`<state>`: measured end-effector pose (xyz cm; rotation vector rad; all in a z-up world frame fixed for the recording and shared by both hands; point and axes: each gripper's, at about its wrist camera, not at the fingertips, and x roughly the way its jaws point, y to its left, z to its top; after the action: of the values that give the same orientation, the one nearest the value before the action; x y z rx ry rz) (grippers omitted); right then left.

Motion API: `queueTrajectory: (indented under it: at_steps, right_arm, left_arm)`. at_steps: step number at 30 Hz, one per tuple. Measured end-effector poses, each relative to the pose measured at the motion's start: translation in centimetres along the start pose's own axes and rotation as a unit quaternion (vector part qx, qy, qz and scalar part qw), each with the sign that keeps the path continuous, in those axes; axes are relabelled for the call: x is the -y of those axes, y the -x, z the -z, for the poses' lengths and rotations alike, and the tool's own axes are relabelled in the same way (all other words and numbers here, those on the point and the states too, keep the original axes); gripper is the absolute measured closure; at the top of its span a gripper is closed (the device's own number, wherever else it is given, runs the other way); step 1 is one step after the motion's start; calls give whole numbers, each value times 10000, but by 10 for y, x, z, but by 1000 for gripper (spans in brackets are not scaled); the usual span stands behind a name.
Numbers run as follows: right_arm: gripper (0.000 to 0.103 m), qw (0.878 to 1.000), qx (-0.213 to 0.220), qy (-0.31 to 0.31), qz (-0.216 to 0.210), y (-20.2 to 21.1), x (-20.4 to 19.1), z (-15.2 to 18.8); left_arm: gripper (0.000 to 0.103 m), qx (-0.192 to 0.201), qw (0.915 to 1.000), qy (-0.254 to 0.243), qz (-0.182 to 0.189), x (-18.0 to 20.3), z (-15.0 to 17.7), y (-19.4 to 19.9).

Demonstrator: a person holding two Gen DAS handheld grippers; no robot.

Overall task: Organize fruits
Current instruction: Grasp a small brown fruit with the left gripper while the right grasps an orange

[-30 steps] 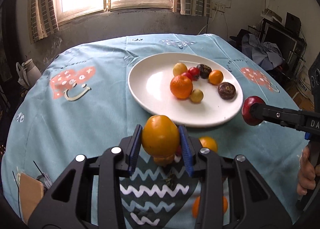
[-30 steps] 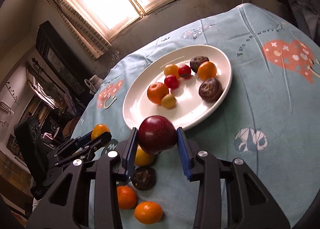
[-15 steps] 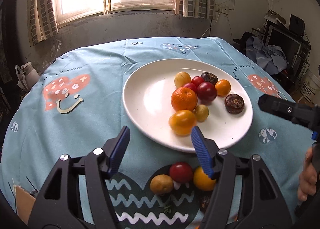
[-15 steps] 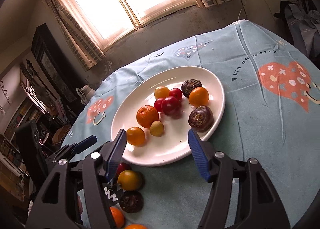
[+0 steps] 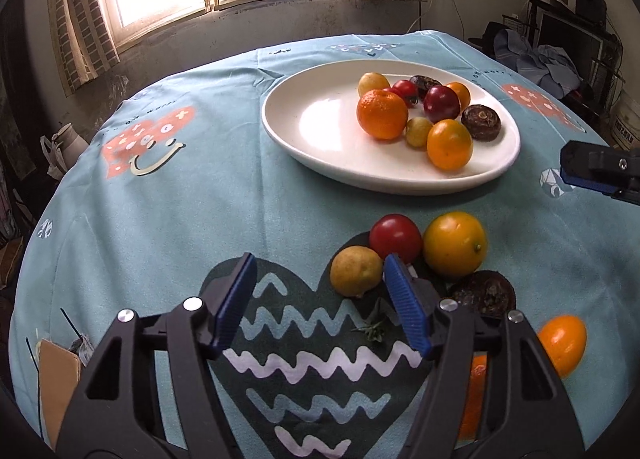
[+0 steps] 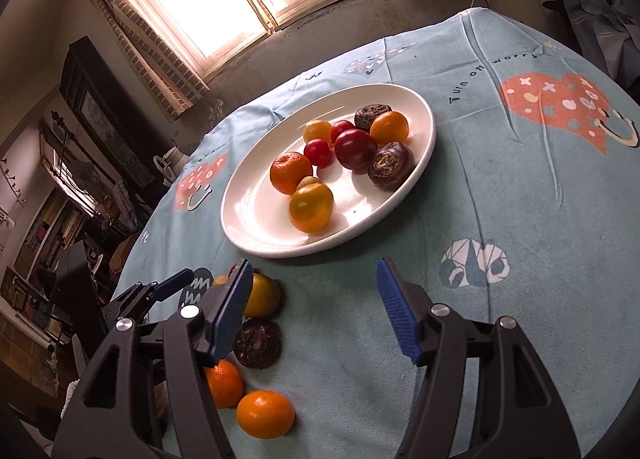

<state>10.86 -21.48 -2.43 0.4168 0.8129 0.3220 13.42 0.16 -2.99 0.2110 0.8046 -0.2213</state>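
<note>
A white plate [image 5: 304,155] [image 6: 248,235] holds several fruits, among them a mandarin [image 5: 382,115], a dark red plum [image 5: 441,103] [image 6: 355,149] and a yellow-orange fruit [image 5: 449,144] [image 6: 311,207]. My left gripper [image 5: 318,263] is open and empty, low over the tablecloth. A small yellow fruit [image 5: 355,271] lies just inside its right finger, with a red tomato [image 5: 395,237] and a yellow-orange fruit [image 5: 455,243] behind. My right gripper [image 6: 314,263] is open and empty in front of the plate. A dark brown fruit [image 6: 257,343] and two oranges [image 6: 265,413] lie by its left finger.
The round table wears a teal cloth [image 5: 160,219] with heart prints. Its edge curves close on the left and right. A brown card [image 5: 56,379] lies near the front left edge. A white jug [image 5: 66,143] stands off the table, and clothes [image 5: 540,59] are piled at the right.
Both grippers have opened: the yellow-orange fruit left my left jaws and the plum my right, and both now lie on the plate. The left gripper then sank toward the loose fruits.
</note>
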Motion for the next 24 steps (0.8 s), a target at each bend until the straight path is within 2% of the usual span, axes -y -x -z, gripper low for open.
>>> queueTrajectory:
  at_steps: [4, 6, 9, 14, 19, 24]
  right_arm:
    - [38, 10000, 19, 55, 11, 0, -2, 2]
    - [38, 10000, 12, 80, 15, -1, -2, 2]
    - [38, 10000, -24, 91, 1, -3, -3, 2]
    - [38, 9994, -254, 134, -209, -10, -9, 6]
    - [38, 9940, -761, -86, -779, -33, -22, 12]
    - [45, 9928, -986, 26, -682, -53, -39, 15]
  left_arm:
    - [46, -36, 9998, 61, 189, -4, -2, -4]
    - [64, -89, 9992, 90, 372, -5, -2, -8]
    - [75, -205, 9985, 2, 504, -1, -2, -12]
    - [75, -197, 9982, -43, 573, 1, -1, -11]
    - [75, -133, 9989, 60, 439, -3, -3, -9]
    - [75, -172, 9989, 120, 428, -6, -3, -10]
